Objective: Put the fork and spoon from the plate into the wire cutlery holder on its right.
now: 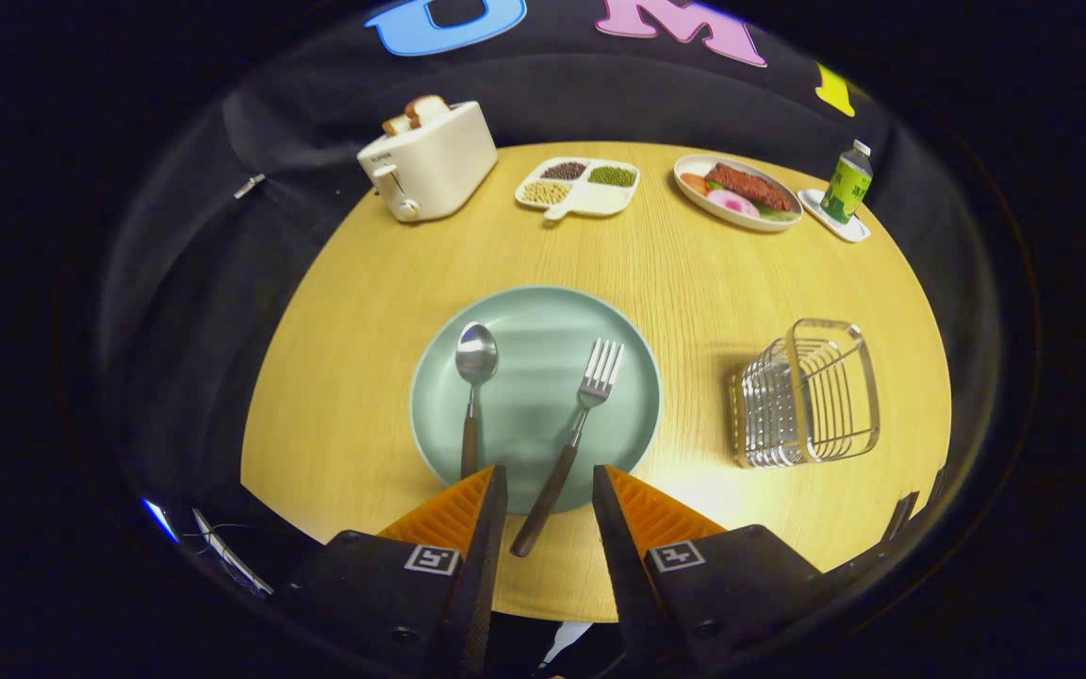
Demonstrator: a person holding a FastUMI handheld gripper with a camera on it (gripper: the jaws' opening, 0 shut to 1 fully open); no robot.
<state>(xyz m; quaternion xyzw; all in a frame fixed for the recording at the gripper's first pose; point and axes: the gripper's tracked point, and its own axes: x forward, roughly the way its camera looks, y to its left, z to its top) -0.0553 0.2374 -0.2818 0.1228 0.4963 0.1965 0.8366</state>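
Lying untouched on the round pale-green plate [535, 321] at frame centre, the dark-handled steel fork [569, 443] and matching spoon [472, 391] both await you; nothing is moved yet. Your orange ribbed fingers [482, 505] of the gripper [550, 495] are spread, holding nothing, the fork handle between them. Right, the shiny wire cutlery holder [807, 394] stands on the wood-grain counter [675, 283].

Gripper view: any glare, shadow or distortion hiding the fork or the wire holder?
Gripper view: fisheye bends the table edge; a bright patch lies beside the wire cutlery holder, its shadow falling left; fork and spoon sharp on the plate; gripper open around the fork handle.
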